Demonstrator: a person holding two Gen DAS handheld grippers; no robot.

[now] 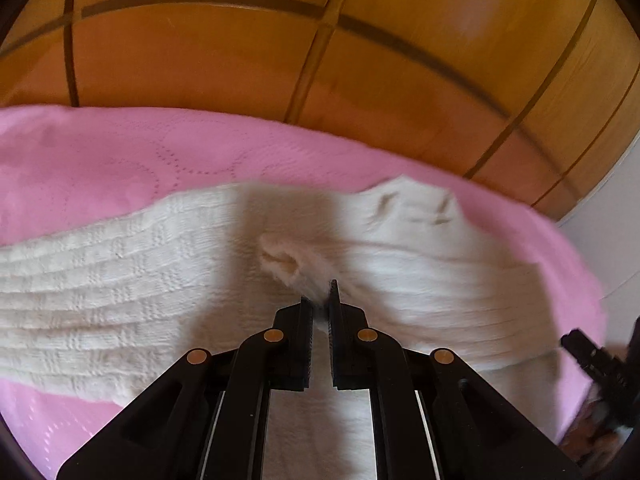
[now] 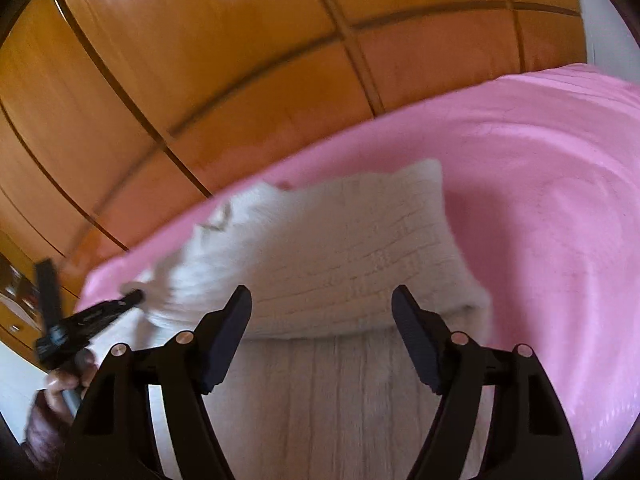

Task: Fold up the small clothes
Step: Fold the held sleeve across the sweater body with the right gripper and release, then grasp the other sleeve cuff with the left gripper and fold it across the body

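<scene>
Cream knit garment [image 1: 120, 276] pinched in left gripper [image 1: 320, 300]; right gripper [image 2: 320, 300] spread above it

You have one cream knitted garment [image 1: 120, 280] lying on one pink quilted bedspread [image 1: 120, 152]. You hold two grippers: the left gripper [image 1: 320, 300] and the right gripper [image 2: 320, 300], each with two black fingers. Behind the bed stands one wooden wardrobe front [image 1: 240, 48], split into several panels. One hand [image 2: 66, 384] of yours shows.
</scene>
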